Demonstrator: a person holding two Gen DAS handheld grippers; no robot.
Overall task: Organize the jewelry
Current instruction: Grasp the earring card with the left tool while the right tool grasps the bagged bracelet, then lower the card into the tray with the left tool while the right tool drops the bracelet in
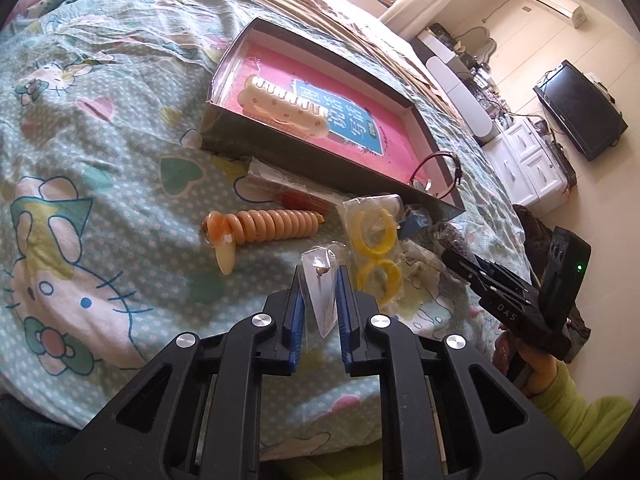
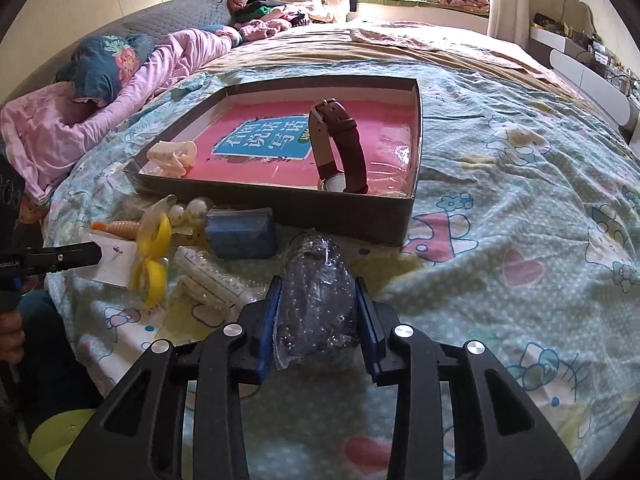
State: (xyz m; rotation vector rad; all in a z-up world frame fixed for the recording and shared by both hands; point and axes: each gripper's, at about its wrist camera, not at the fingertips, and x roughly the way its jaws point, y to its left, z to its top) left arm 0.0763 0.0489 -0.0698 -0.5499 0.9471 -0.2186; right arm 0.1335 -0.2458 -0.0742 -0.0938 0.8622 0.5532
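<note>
Blue-padded left hand-held gripper point(image 1: 319, 280) clamps a small clear packet point(image 1: 320, 292); right hand-held gripper point(image 2: 319, 294) clamps a dark bagged bundle point(image 2: 318, 304).

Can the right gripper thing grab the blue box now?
Probably not yet: the right hand-held gripper is shut on a dark beaded bag. The blue box lies uncovered just ahead, left of it.
</note>
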